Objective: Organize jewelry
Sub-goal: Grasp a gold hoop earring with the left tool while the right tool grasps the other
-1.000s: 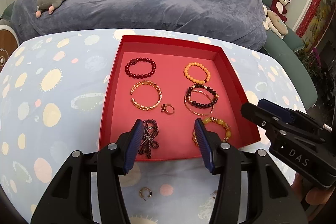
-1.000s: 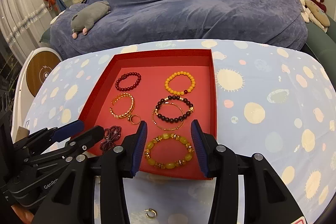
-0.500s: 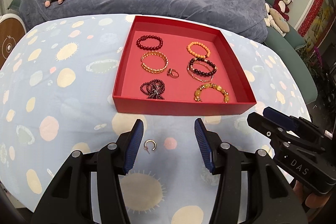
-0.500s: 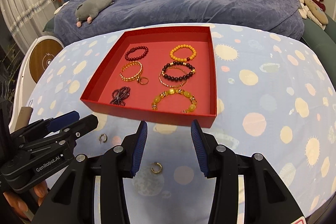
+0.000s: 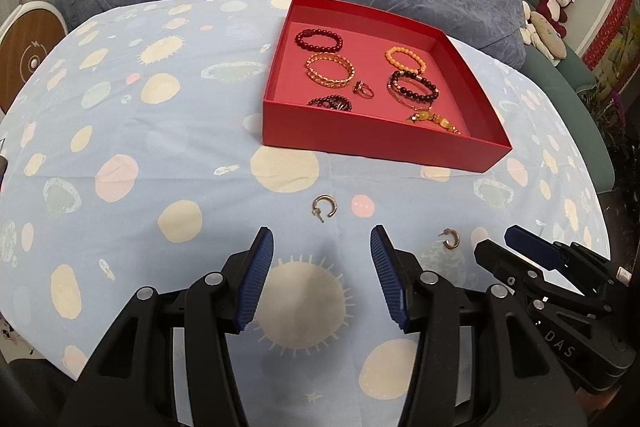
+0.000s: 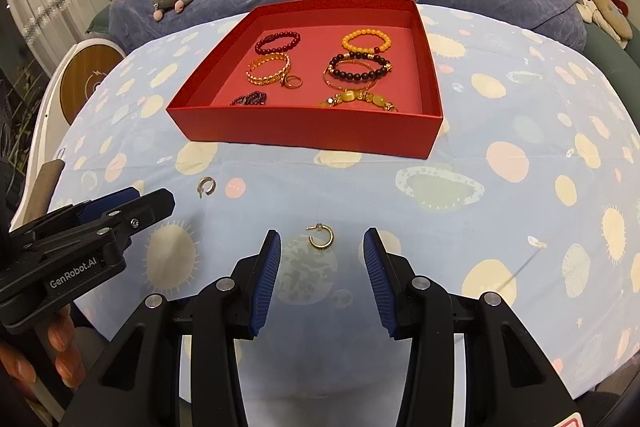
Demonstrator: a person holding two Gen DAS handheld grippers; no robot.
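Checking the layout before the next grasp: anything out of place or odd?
Yes. Two hoop earrings lie loose on the tablecloth in front of the red tray: one ahead of the open right tool, the other ahead of the open left tool. All other jewelry is in the tray.

we see bare desk (image 6: 500,195) around both earrings (image 6: 321,235) (image 5: 325,207); red box (image 6: 308,131) wall blocks beyond; left claw (image 6: 132,205) crowds the left one.

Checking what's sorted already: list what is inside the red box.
Inside the red box: dark red, orange, gold, black bead bracelets, a ring. The front wall partly hides two more bracelets.
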